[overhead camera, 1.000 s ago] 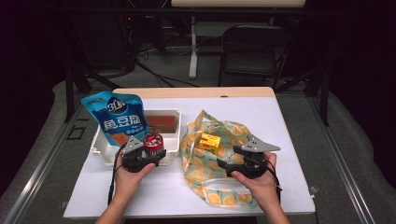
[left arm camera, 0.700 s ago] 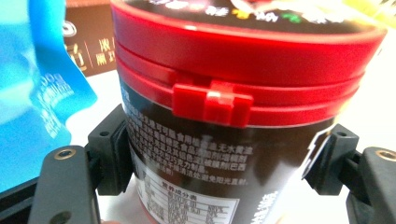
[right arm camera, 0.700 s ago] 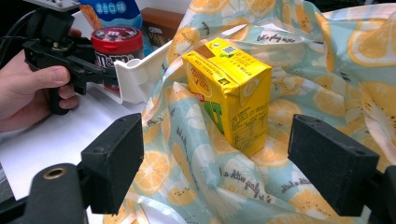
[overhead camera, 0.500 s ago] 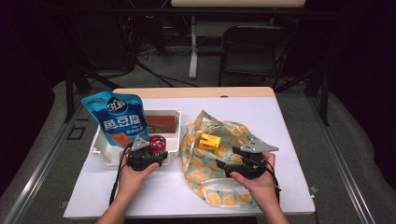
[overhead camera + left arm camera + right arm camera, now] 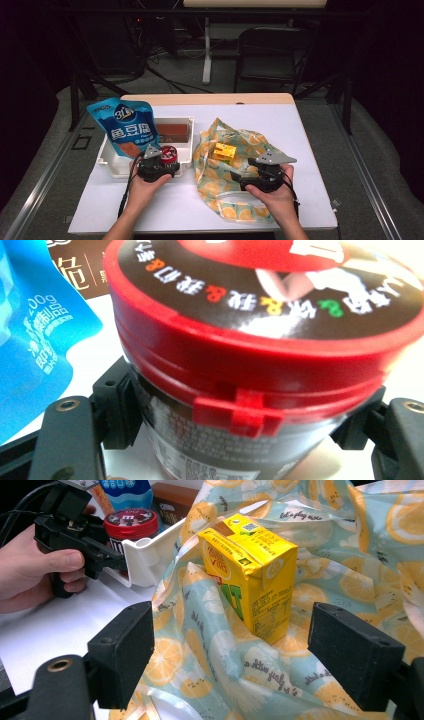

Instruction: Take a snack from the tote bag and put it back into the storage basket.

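On the table (image 5: 310, 130), at its left, the left gripper (image 5: 159, 165) has its jaws pressed against both sides of a red-lidded jar (image 5: 260, 355), just under the lid's rim, so the jar is pinched between them. From the high view the jar sits at the near edge of a white tray (image 5: 112, 167), and the right gripper view shows it just behind the tray's near wall. A blue pouch (image 5: 127, 127) stands in the tray, close behind the jar on the left, and a brown box (image 5: 172, 131) lies farther back in the same tray. To the right of the tray a cloth bag (image 5: 220, 175) printed with lemon slices is spread open on the table, with a yellow carton (image 5: 250, 570) standing upright, slightly tilted, among its folds. The right gripper (image 5: 230, 650) rests at the bag's near side, jaws spread wide and holding nothing, the carton just beyond them.
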`<state>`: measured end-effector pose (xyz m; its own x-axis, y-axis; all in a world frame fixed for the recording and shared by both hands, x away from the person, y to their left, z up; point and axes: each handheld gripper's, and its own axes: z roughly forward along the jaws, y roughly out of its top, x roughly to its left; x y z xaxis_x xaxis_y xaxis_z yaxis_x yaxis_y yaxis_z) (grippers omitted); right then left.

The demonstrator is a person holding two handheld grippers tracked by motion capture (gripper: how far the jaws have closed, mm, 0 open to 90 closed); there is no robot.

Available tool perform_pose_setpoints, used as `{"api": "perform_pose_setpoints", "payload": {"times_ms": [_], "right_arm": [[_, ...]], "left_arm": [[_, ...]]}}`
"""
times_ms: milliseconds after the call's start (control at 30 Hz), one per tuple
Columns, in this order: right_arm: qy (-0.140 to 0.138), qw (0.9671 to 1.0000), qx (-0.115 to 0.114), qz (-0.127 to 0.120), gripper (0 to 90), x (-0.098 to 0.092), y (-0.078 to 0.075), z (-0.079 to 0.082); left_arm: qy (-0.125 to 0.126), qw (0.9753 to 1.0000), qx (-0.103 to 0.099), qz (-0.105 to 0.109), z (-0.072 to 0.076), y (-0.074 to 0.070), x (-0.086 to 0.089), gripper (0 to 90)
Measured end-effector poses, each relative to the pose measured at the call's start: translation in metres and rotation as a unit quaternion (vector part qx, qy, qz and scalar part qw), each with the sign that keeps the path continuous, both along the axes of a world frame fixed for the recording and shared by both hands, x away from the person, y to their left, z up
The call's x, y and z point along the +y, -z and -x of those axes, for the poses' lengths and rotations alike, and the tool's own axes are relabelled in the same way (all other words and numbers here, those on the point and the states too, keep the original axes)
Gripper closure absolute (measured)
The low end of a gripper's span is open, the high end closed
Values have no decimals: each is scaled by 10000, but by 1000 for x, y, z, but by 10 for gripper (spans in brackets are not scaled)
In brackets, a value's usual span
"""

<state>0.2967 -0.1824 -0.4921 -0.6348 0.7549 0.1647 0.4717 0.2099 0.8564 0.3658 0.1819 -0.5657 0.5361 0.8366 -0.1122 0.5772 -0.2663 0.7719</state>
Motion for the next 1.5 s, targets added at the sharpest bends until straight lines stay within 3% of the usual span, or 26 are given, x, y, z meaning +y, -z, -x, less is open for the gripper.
{"api": "perform_pose_setpoints", "payload": {"times_ms": [67, 133, 233, 300, 400, 467, 533, 667, 800, 1067, 1233, 1367, 1500], "right_arm": [[-7, 10000, 3, 13, 182, 0, 0, 0], [-2, 10000, -2, 2, 182, 1, 1, 1], [-19, 10000, 3, 59, 182, -1, 2, 1], [-10, 10000, 0, 20, 182, -2, 2, 1], [27, 10000, 15, 24, 182, -4, 2, 2], [42, 10000, 9, 20, 182, -5, 3, 2], [38, 10000, 27, 43, 182, -6, 3, 2], [49, 10000, 16, 27, 183, -6, 3, 2], [39, 10000, 20, 48, 184, -6, 3, 2], [36, 10000, 38, 64, 188, -5, 5, 2], [25, 10000, 58, 58, 192, -4, 6, 1], [29, 9999, 84, 107, 195, -3, 8, 1], [29, 9999, 91, 107, 199, -4, 8, 1]], "left_arm": [[-183, 9991, -221, -318, 6, -2, -2, 181], [-183, 9983, -350, -421, 12, -7, 0, 163], [-138, 9990, -436, -17, 26, -16, 8, 179], [-146, 9987, -493, -4, 34, -21, 11, 200], [-324, 9979, -543, 125, 45, -25, 17, 369], [-427, 9977, -520, 114, 48, -26, 20, 543], [-428, 9976, -434, 337, 49, -28, 25, 636], [-500, 9965, -528, 421, 50, -31, 27, 786], [-567, 9960, -498, 488, 48, -33, 26, 858], [-601, 9957, -397, 575, 40, -31, 33, 900], [-664, 9949, -291, 699, 26, -30, 36, 900], [-699, 9950, -260, 666, 17, -28, 34, 900], [-668, 9945, -307, 741, 22, -33, 36, 900]]}}
